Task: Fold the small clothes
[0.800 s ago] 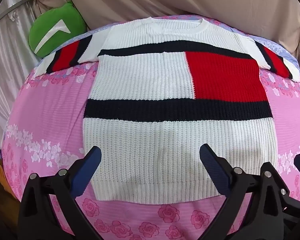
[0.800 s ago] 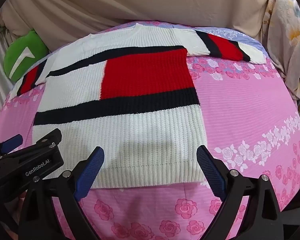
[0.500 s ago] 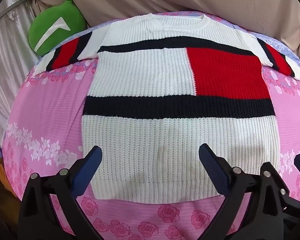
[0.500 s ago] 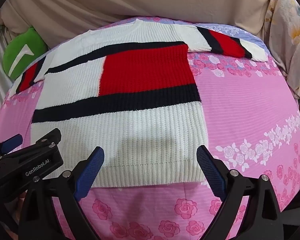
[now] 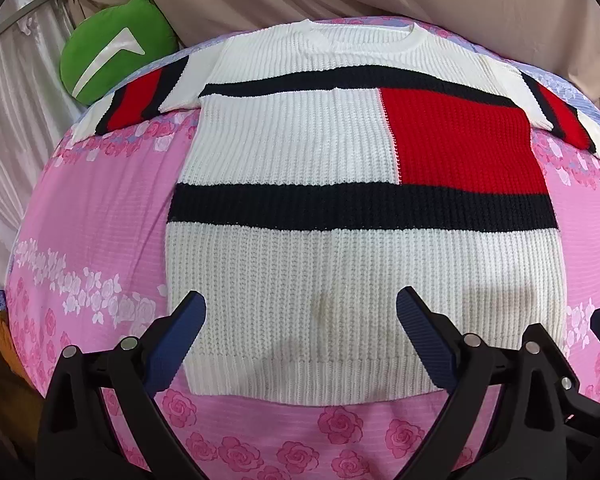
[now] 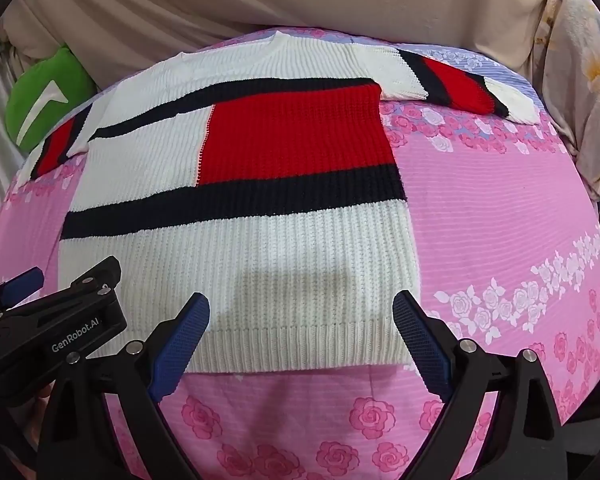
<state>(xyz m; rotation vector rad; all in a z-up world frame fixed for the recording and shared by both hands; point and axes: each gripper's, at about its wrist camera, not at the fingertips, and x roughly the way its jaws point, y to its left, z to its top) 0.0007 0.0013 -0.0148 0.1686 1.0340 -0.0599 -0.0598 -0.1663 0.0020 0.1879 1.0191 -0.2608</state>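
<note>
1. While the sweater is lying flat and spread out on the pink bedcover, face up and sleeves out to the sides, no fold is made yet.
2. Both tools are hanging above the hem: the left gripper and the right gripper are standing wide open and holding nothing.
3. I am judging that the first grasp is being prepared; next, each gripper needs to come down and pinch an edge near the hem or a sleeve.

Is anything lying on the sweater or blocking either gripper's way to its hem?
Nothing visible. The sweater lies flat and bare on the bedsheet; the open left gripper and right gripper hover right over its hem.
</note>
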